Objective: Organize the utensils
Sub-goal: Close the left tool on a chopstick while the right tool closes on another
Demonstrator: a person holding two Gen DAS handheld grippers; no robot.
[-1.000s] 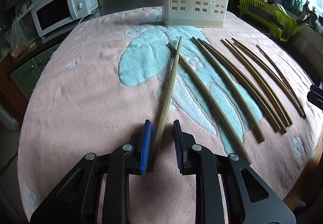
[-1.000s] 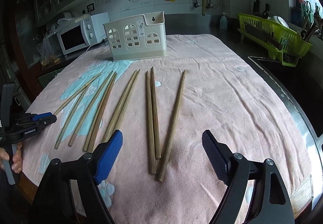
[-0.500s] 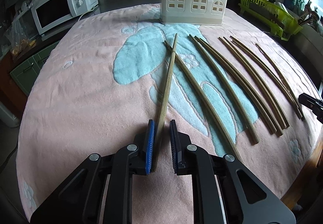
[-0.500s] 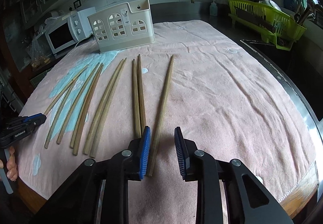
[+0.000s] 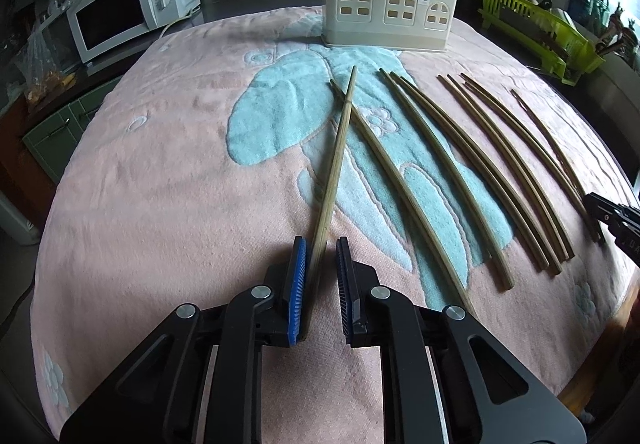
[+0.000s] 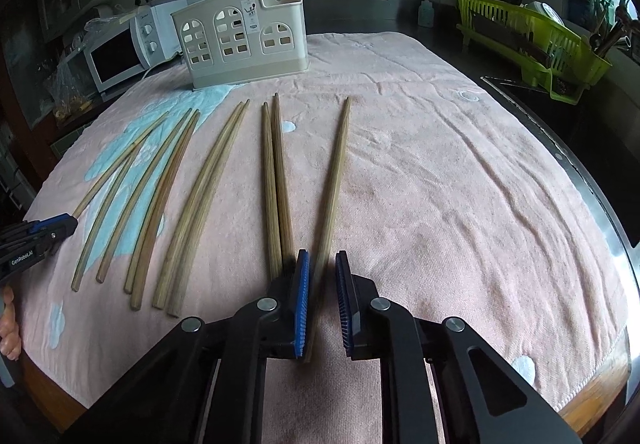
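Several wooden chopsticks lie side by side on a pink and blue towel [image 5: 160,184] [image 6: 460,184]. A cream utensil holder [image 5: 388,0] [image 6: 240,40] stands upright at the towel's far edge. My left gripper [image 5: 321,244] [image 6: 56,226] is shut on the near end of the leftmost chopstick [image 5: 338,156], whose far tip crosses its neighbour. My right gripper [image 6: 322,256] has its jaws closing on the near end of the rightmost chopstick [image 6: 335,180]; the stick lies against the left pad. Its tip shows at the right edge [image 5: 600,204] of the left wrist view.
A white microwave [image 5: 120,16] sits on the counter at the far left. A green dish rack [image 6: 532,40] with utensils stands at the far right, and a soap bottle [image 6: 426,10] stands by the wall. A metal counter edge [image 6: 600,204] runs along the towel's right side.
My right gripper's jaws went from wide open to narrow around the rightmost chopstick, and the gripper came down closer to the towel. My left jaws narrowed slightly on their chopstick.
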